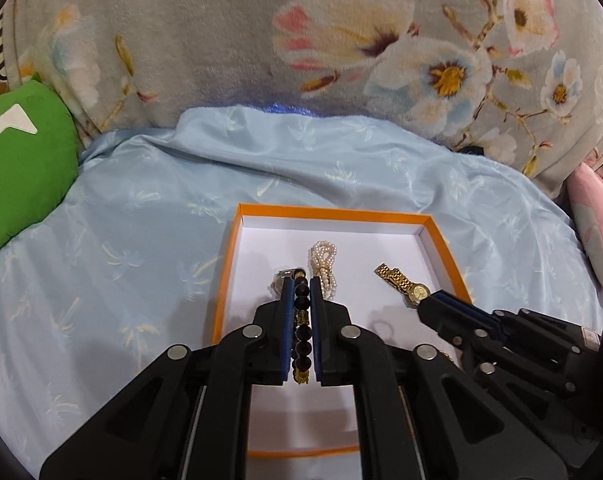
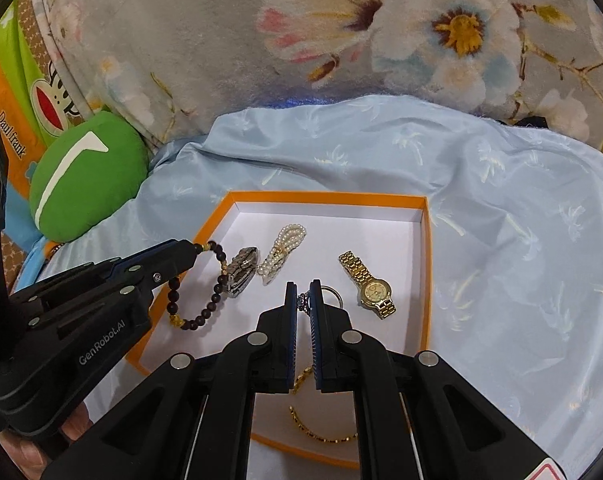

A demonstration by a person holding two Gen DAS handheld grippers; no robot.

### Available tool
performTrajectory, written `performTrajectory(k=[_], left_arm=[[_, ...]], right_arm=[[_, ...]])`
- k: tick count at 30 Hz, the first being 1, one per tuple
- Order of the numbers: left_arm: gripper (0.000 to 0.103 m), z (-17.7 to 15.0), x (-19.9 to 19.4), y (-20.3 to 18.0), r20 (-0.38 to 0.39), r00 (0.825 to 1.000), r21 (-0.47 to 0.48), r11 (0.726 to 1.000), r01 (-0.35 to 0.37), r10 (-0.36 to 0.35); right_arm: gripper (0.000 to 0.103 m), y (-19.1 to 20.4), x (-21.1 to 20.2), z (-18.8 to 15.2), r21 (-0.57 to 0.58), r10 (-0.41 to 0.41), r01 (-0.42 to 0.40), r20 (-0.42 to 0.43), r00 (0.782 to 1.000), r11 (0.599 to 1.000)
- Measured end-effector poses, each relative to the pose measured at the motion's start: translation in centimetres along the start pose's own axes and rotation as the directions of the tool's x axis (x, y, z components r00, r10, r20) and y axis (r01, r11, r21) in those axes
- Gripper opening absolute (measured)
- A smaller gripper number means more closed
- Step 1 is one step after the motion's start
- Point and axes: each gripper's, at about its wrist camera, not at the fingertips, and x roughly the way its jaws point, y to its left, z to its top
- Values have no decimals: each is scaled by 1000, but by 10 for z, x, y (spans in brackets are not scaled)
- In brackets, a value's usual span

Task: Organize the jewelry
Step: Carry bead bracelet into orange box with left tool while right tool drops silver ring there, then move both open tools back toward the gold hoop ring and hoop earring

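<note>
Bead bracelet (image 1: 302, 322) pinched in left tongs (image 1: 301, 284), right tongs (image 2: 303, 294) perhaps gripping half-hidden ring (image 2: 333, 295).

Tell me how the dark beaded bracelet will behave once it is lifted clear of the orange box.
The dark beaded bracelet, pinched by the left claw, probably hangs as a floppy loop, since it is strung beads. Its round beads look smooth, so it may slip or swing. It seems light, and could snag the silver watch it touches.

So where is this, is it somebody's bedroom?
Probably a bedroom, on a bed. The orange box sits on a soft, wrinkled light blue sheet, with a fluffy flowered blanket heaped behind it and a green plush cushion beside it.
</note>
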Motion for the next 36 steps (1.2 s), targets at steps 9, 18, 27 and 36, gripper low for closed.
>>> performTrajectory(k=[9, 18, 27, 36], left_arm=[[28, -2, -2, 12, 32, 999, -37, 999, -9, 10], [29, -23, -62, 27, 83, 995, -40, 998, -50, 53], [29, -110, -121, 47, 25, 998, -114, 992, -48, 51], [29, -185, -157, 53, -22, 999, -139, 989, -52, 49]], right_arm=[[14, -9, -4, -1, 50, -3, 2, 28, 1000, 999], [19, -7, -69, -44, 53, -57, 53, 80, 995, 997], [20, -9, -135, -146, 113, -50, 48, 14, 999, 992], [20, 10, -157, -215, 134, -45, 50, -42, 998, 990]])
